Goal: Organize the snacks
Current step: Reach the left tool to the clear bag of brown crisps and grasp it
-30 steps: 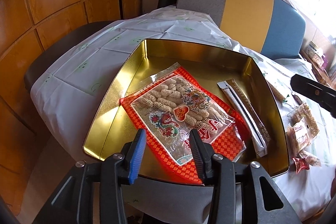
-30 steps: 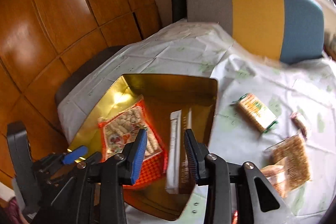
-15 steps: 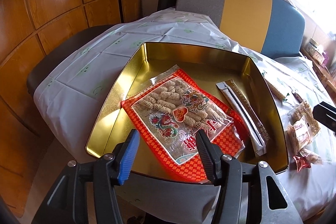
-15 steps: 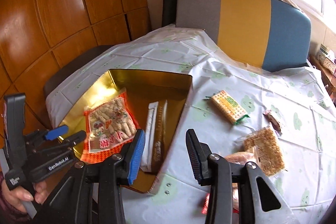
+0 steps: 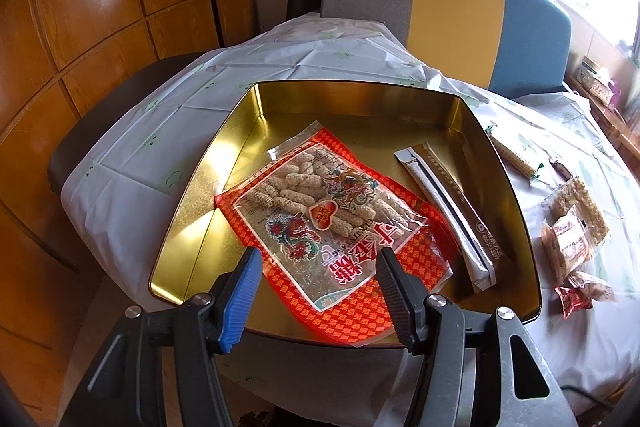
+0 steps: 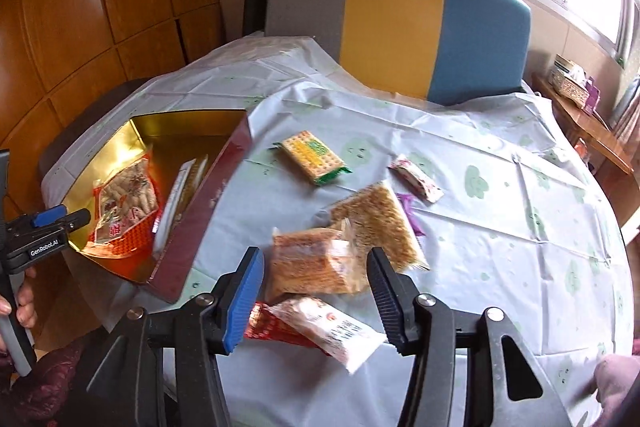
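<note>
A gold tin tray [image 5: 188, 203] sits at the table's left edge, also in the right wrist view [image 6: 208, 203]. It holds a red snack bag [image 5: 332, 223] and a long grey stick packet [image 5: 452, 215]. My left gripper [image 5: 316, 291] is open and empty above the tray's near rim; it shows in the right wrist view [image 6: 56, 217] too. My right gripper [image 6: 316, 291] is open and empty above an orange cracker pack [image 6: 312, 263], with a small white and red packet [image 6: 328, 331] just below it.
Loose on the tablecloth [image 6: 500, 227] lie a clear bag of rice crisps [image 6: 380, 223], a green biscuit pack [image 6: 312, 157] and a small pink candy packet [image 6: 416, 177]. A grey, yellow and blue chair [image 6: 396, 27] stands behind the table. Wood panels [image 5: 100, 7] line the left wall.
My right gripper has swung right, from over the tray to over the loose snacks, and its jaws have opened wider. My left gripper has pulled back a little and opened wider.
</note>
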`<act>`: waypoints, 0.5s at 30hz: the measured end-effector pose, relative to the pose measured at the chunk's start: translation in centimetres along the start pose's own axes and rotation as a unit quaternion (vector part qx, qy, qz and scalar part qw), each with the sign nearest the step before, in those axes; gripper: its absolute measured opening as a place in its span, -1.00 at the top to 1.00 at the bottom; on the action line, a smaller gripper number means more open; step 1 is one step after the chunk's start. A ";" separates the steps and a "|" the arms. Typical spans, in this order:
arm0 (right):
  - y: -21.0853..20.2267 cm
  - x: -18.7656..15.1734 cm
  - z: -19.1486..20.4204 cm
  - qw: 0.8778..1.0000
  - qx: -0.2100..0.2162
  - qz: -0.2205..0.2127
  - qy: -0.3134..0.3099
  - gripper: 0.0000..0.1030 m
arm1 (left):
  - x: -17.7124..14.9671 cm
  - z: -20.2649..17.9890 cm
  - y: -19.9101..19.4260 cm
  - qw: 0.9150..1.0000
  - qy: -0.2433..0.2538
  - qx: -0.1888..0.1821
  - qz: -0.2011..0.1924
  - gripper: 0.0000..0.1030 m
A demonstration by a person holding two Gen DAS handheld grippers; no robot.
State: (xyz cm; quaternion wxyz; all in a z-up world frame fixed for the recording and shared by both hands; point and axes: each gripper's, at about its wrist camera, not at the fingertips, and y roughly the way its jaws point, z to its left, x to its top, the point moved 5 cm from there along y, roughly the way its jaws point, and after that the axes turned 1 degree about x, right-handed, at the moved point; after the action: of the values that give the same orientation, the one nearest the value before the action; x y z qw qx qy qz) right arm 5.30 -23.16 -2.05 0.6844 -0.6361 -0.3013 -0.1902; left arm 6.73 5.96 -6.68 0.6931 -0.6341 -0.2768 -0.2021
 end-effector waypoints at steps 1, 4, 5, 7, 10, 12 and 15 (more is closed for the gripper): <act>-0.2 -0.1 -0.9 1.000 -0.008 0.000 0.006 -0.06 | 0.0 -0.2 0.0 1.000 0.002 -0.001 -0.001 -0.16; -1.1 -0.4 -3.9 0.999 -0.029 -0.004 0.030 -0.09 | 0.1 -0.9 -0.1 1.000 0.013 -0.005 -0.003 -0.16; -1.4 -0.5 -4.8 0.999 -0.034 -0.006 0.040 -0.10 | 0.2 -1.2 -0.2 1.000 0.017 -0.008 -0.003 -0.16; -2.0 -0.7 -6.7 0.997 -0.045 -0.010 0.058 -0.11 | 0.3 -1.9 -0.2 1.000 0.026 -0.013 -0.004 -0.16; -2.8 -1.0 -9.1 0.994 -0.057 -0.014 0.090 -0.17 | 0.5 -3.0 -0.4 0.999 0.041 -0.027 -0.008 -0.16; -3.2 -1.3 -10.4 0.992 -0.062 -0.016 0.107 -0.18 | 0.6 -3.8 -0.7 0.998 0.052 -0.040 -0.010 -0.16; -3.6 -1.7 -11.9 0.989 -0.067 -0.019 0.133 -0.19 | 0.8 -5.6 -1.3 0.995 0.079 -0.061 -0.018 -0.16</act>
State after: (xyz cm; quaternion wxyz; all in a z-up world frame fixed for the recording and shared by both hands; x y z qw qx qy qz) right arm 3.79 -35.53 -0.57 0.6707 -0.6433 -0.2062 -0.3063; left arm 7.27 0.31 -5.42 0.6690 -0.6521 -0.2202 -0.2805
